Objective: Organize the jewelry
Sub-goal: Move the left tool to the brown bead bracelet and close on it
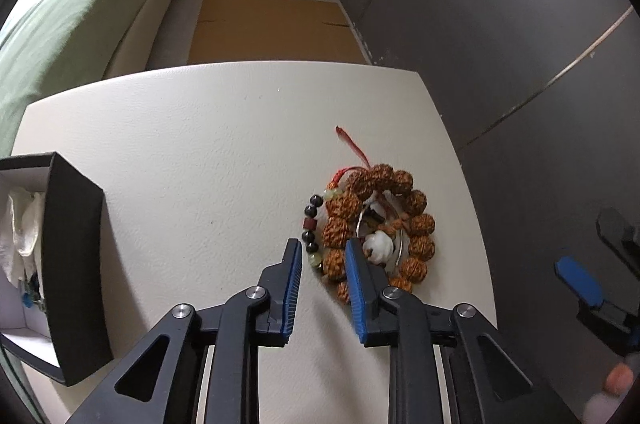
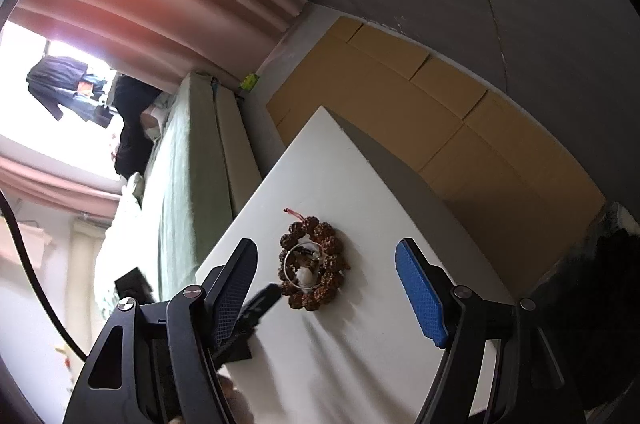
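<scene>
A pile of jewelry lies on the white table [image 1: 180, 152]: a bracelet of large brown knobbly beads [image 1: 416, 220] with a red cord [image 1: 352, 144], a thinner strand of dark beads [image 1: 312, 224], a thin metal ring and a white pendant [image 1: 378, 244] inside it. My left gripper [image 1: 322, 252] is open, its fingers straddling the near left part of the pile, right pad over the brown beads. My right gripper [image 2: 326, 276] is open and empty, held tilted above the table's right side; the pile [image 2: 312, 264] shows between its fingers. It also shows in the left wrist view [image 1: 580, 280].
An open black box [image 1: 72, 264] with white paper inside stands at the table's left edge. A bed with a green cover [image 1: 80, 4] lies left, flat cardboard [image 1: 272, 28] on the floor beyond the table, a grey wall [image 1: 500, 24] right.
</scene>
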The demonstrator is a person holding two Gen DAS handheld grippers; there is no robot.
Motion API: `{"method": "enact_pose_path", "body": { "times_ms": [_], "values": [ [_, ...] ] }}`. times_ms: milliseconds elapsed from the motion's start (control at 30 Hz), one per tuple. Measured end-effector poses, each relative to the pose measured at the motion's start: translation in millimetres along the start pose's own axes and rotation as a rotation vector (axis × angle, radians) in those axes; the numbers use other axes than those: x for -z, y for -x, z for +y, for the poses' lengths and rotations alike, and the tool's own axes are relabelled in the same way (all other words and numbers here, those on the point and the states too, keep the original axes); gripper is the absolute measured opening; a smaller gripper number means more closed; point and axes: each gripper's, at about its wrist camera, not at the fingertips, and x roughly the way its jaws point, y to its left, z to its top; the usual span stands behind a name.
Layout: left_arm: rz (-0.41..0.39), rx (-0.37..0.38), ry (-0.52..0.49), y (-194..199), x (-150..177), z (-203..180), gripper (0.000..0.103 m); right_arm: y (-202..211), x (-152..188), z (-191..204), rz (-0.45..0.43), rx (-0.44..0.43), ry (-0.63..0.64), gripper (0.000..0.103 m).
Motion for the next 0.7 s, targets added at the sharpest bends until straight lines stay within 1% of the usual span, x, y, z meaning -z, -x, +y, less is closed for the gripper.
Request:
{"method": "enact_pose_path", "body": {
  "times_ms": [67,100,167,333,467,567,633,700],
  "values": [
    [0.006,-0.001,0.002,-2.4,-2.2,-3.3,0.024,0.7,-0.1,-0.9,0.002,-0.004,0.000,0.073],
    [0.024,0.008,0.001,-5.6,-2.3,-5.5,0.024,0.3,-0.4,-0.2,0.004,-0.005,0.001,0.073],
    [0.034,0.010,-0.002,-9.4,-1.4,-10.0,0.024,0.1,-0.9,-1.0,0.007,-0.006,0.002,0.073],
    [0.028,-0.019,-0.011,-15.8,-0.6,-16.4,0.024,4.0,-3.6,-4.6,0.002,-0.009,-0.007,0.073],
    [0.023,-0.006,-0.002,-12.4,0.4,-13.0,0.024,4.6,-3.8,-6.5,0.004,-0.012,-0.014,0.073],
    [0.018,0.022,0.015,-5.8,2.2,-7.1,0.021,4.8,-4.0,-5.9,0.004,-0.014,-0.013,0.073],
    [-0.014,0.070,0.026,5.4,2.0,-3.2,0.020,5.0,-4.4,-5.7,0.002,-0.015,-0.014,0.073],
    [-0.034,0.100,0.031,17.8,0.9,-1.2,0.014,4.8,-3.6,-5.6,0.003,-0.012,-0.012,0.073]
  ]
}}
